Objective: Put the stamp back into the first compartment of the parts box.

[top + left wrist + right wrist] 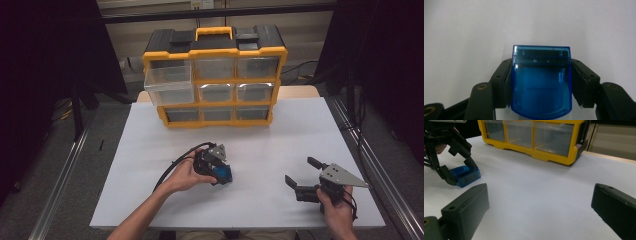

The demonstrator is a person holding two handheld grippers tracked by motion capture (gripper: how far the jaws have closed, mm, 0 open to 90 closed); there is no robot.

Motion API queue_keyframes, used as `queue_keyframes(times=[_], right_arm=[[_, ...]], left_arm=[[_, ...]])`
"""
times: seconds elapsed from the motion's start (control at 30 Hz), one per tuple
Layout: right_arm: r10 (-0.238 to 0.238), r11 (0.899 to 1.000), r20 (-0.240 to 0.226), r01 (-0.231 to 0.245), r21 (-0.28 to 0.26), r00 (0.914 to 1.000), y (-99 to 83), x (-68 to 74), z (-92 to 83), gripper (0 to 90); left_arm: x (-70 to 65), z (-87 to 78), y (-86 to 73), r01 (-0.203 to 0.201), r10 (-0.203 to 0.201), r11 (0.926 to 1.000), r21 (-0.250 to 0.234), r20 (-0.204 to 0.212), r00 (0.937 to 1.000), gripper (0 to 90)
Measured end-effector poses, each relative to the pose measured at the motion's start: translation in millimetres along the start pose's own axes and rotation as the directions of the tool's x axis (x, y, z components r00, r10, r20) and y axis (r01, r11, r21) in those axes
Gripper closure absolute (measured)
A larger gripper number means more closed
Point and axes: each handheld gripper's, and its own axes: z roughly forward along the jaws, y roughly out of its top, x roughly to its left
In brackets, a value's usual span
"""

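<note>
A small blue translucent box (541, 87) sits between the two black jaws of my left gripper (541, 65), which is shut on its sides. In the high view the left gripper (221, 170) holds the blue box (226, 175) low over the white table (150, 150), near its middle. The right gripper view shows that box (467, 177) touching or just off the table surface, with the left gripper (461, 173) around it. My right gripper (300, 170) rests at the front right, jaws wide open with nothing between them (540, 203).
A yellow and black drawer organiser (215, 75) stands at the back of the table, with its top-left clear drawer (169, 85) pulled out. Its lower drawers (529, 135) face the right gripper. Open white tabletop lies between the grippers and the organiser.
</note>
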Motion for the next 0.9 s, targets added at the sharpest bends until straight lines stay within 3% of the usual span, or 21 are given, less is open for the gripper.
queue_keyframes(times=[0.1, 0.17, 0.2, 0.33, 0.43, 0.5, 0.63, 0.77, 0.8, 0.87, 0.9], right_arm=[[0.000, 1.000, 0.003, 0.000, -0.002, 1.0000, -0.1, -0.4, -0.1, 1.1], [0.001, 1.000, 0.000, -0.001, 0.000, 1.0000, -0.2, -0.6, -0.1, 1.0], [0.000, 1.000, 0.001, 0.000, -0.001, 1.0000, -0.1, -0.4, -0.1, 1.0], [0.004, 1.000, 0.002, -0.004, -0.002, 1.0000, 0.0, -0.2, -0.4, 1.0], [0.001, 1.000, -0.002, -0.001, -0.003, 1.0000, 0.0, -0.2, -0.4, 0.9], [0.002, 1.000, -0.007, -0.002, -0.005, 1.0000, 0.1, -0.1, -0.7, 0.7], [0.002, 1.000, -0.010, -0.003, -0.007, 0.9999, 0.1, -0.2, -0.8, 0.5], [0.004, 1.000, -0.016, -0.005, -0.012, 0.9999, 0.2, -0.6, -1.1, 0.4], [0.006, 1.000, -0.014, -0.006, -0.015, 0.9999, 0.2, -0.4, -0.9, 0.4], [0.008, 1.000, -0.016, -0.008, -0.014, 0.9998, 0.4, -0.3, -1.5, 0.3], [0.011, 1.000, -0.015, -0.011, -0.018, 0.9998, 0.4, -0.1, -1.4, 0.4]], left_arm=[[-0.8, -1.8, -2.4, 0.034, -0.034, 0.9987, -0.039, 0.006, 0.9994, 41.1], [-0.5, -4.9, -1.8, 0.030, -0.030, 0.9993, -0.021, 0.002, 0.9996, 41.2], [-1.3, -6.7, -3.0, 0.044, -0.044, 0.9970, -0.063, 0.003, 0.9990, 41.1], [-4.0, -12.4, -4.7, 0.059, -0.061, 0.9910, -0.120, -0.012, 0.9981, 41.2], [-3.7, -18.6, -4.7, 0.053, -0.054, 0.9920, -0.114, -0.004, 0.9985, 41.1], [-6.0, -23.6, -6.5, 0.068, -0.072, 0.9834, -0.169, -0.021, 0.9972, 41.1], [-8.4, -31.0, -6.8, 0.074, -0.082, 0.9785, -0.193, -0.033, 0.9961, 41.1], [-10.7, -38.7, -7.4, 0.067, -0.082, 0.9699, -0.234, -0.053, 0.9952, 41.2], [-11.9, -41.8, -7.9, 0.071, -0.088, 0.9647, -0.254, -0.057, 0.9945, 41.1], [-12.2, -43.7, -8.1, 0.063, -0.082, 0.9648, -0.255, -0.065, 0.9945, 41.1], [-14.5, -47.0, -8.7, 0.076, -0.097, 0.9597, -0.271, -0.064, 0.9932, 41.1]])
